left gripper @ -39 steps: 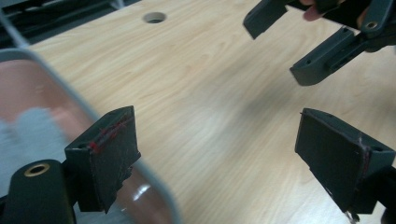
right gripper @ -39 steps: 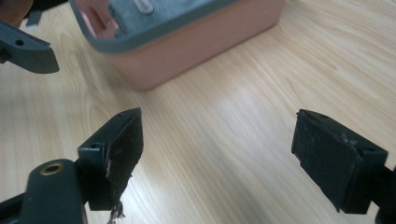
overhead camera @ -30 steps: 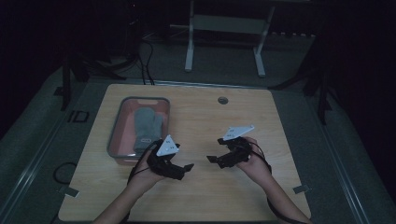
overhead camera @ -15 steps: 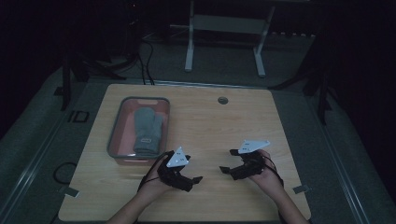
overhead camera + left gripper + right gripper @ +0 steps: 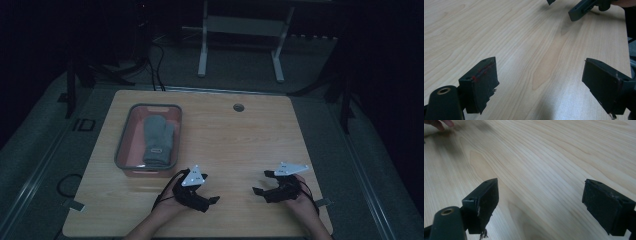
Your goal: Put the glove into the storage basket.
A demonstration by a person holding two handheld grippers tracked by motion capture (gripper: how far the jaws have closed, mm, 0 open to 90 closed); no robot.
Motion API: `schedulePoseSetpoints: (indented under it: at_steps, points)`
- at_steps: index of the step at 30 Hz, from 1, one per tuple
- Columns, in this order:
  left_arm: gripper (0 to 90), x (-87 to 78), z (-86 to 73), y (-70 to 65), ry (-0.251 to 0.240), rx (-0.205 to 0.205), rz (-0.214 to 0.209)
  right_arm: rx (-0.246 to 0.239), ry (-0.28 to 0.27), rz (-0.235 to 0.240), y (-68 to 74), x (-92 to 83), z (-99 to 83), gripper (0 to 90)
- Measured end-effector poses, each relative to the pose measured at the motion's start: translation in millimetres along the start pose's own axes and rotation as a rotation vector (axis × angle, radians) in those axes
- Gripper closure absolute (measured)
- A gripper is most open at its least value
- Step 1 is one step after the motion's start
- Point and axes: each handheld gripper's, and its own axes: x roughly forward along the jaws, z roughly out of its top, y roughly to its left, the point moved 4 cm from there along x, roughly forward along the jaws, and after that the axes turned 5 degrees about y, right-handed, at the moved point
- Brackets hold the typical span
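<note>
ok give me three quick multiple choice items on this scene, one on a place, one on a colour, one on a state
1. Where does the grey mitten lie?
A. in the bin
B. on the bare table
C. between the left tool's jaws

2. What colour is the inside of the bin?
A. blue
B. pinkish red
C. yellow

3. How do the left tool's jaws stand?
A. clamped on the mitten
B. shut with nothing between
C. apart with nothing between

Key: 1 A, the high view shows the mitten inside the bin's rim. 2 B, its floor shows pinkish red around the mitten. 3 C, the left gripper view shows bare table between the jaws.
</note>
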Motion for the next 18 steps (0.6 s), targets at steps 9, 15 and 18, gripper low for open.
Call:
schedulePoseSetpoints:
  at_steps: [9,15,18]
  points:
    - [13.6,0.2,-7.7,1.4,-0.007,-0.024,-0.004,0.043,-0.041,-0.038,-14.7,-13.8,-19.2,13.8]
    - [13.6,-0.8,-8.1,3.0,-0.017,-0.031,-0.006,0.038,-0.038,-0.05,-16.4,-13.0,-20.5,13.8]
    - [13.6,-0.5,-8.5,2.8,-0.014,-0.028,-0.005,0.035,-0.039,-0.053,-16.3,-13.1,-20.3,13.8]
